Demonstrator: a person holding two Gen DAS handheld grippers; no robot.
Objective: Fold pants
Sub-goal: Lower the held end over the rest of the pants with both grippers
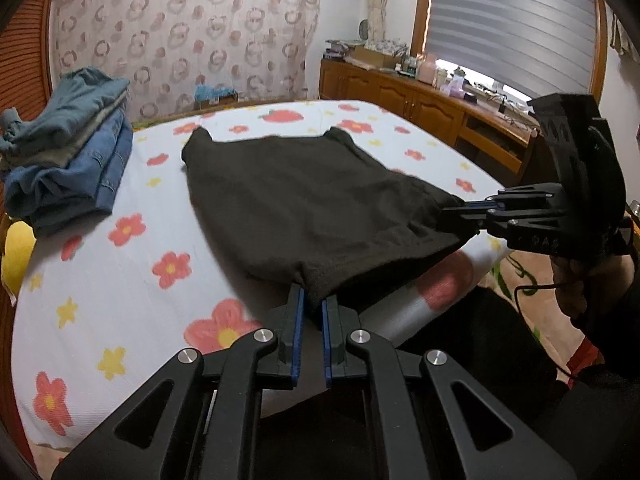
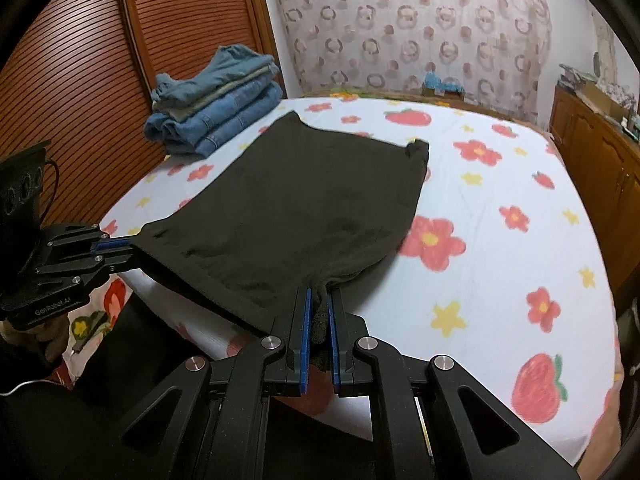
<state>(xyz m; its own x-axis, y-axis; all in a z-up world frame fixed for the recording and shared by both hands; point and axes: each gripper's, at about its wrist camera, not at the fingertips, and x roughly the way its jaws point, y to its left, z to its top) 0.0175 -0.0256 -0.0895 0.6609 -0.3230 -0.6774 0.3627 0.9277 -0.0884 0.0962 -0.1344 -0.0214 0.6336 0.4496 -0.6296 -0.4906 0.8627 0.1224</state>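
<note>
Dark pants (image 1: 304, 200) lie spread on the flowered bed sheet (image 1: 132, 272), their near edge lifted off the bed's front edge. My left gripper (image 1: 313, 300) is shut on the near left corner of the pants. My right gripper (image 2: 319, 300) is shut on the near right corner; the pants (image 2: 296, 200) stretch between the two. The right gripper also shows in the left wrist view (image 1: 460, 216), and the left gripper in the right wrist view (image 2: 128, 250). The far corners of the pants rest flat on the sheet.
A stack of folded jeans (image 1: 72, 148) sits at the bed's far left, also in the right wrist view (image 2: 216, 108). A wooden slatted wardrobe (image 2: 80, 80) stands left of the bed. A wooden cabinet (image 1: 420, 108) with clutter stands at the right. A yellow object (image 1: 16, 256) lies at the left edge.
</note>
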